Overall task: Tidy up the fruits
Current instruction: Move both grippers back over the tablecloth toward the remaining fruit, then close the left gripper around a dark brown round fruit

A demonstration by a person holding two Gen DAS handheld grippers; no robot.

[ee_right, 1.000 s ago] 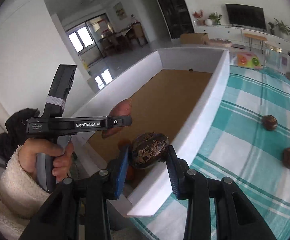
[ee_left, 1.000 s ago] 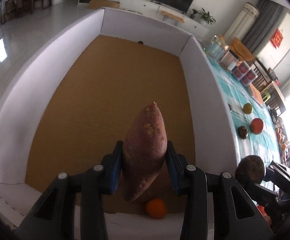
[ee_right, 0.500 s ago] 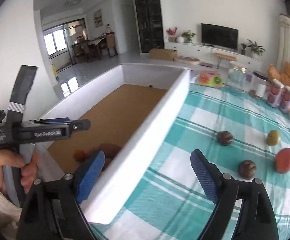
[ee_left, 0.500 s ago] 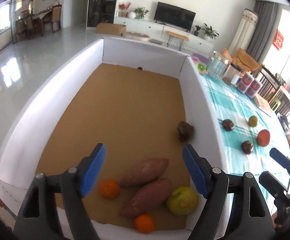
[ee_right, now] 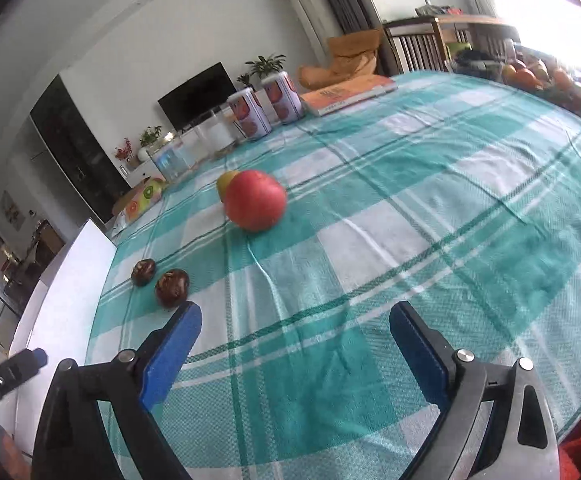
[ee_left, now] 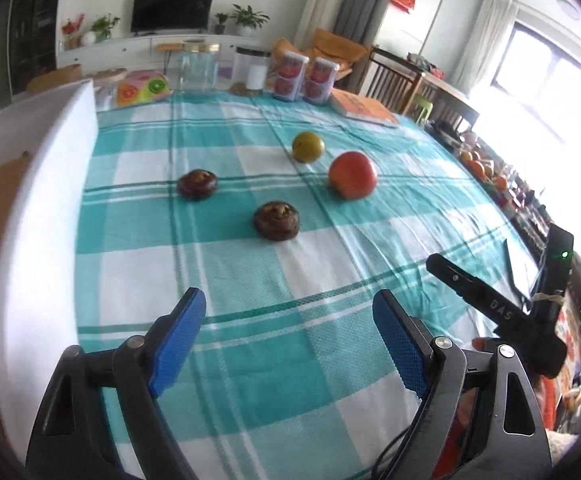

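Note:
On the teal checked tablecloth [ee_left: 250,280] lie a red apple [ee_left: 352,175], a yellow-green fruit [ee_left: 308,147] and two dark brown fruits [ee_left: 197,184] [ee_left: 277,220]. My left gripper [ee_left: 290,332] is open and empty, low over the cloth, short of the nearer brown fruit. My right gripper [ee_right: 294,340] is open and empty, facing the apple [ee_right: 255,200], with the yellow-green fruit [ee_right: 226,182] behind it and the brown fruits [ee_right: 172,287] [ee_right: 143,272] to its left. The white box wall [ee_left: 42,220] runs along the left.
Jars and printed canisters [ee_left: 304,76], a fruit-printed box [ee_left: 140,87] and an orange book [ee_left: 364,109] stand at the table's far end. The right gripper's body [ee_left: 502,312] shows at the right of the left wrist view. More fruit lies at the far right edge [ee_right: 530,74].
Both grippers let go of their loads into the box, a sweet potato and a dark fruit. Both then swung right, out over the tablecloth toward the remaining fruits.

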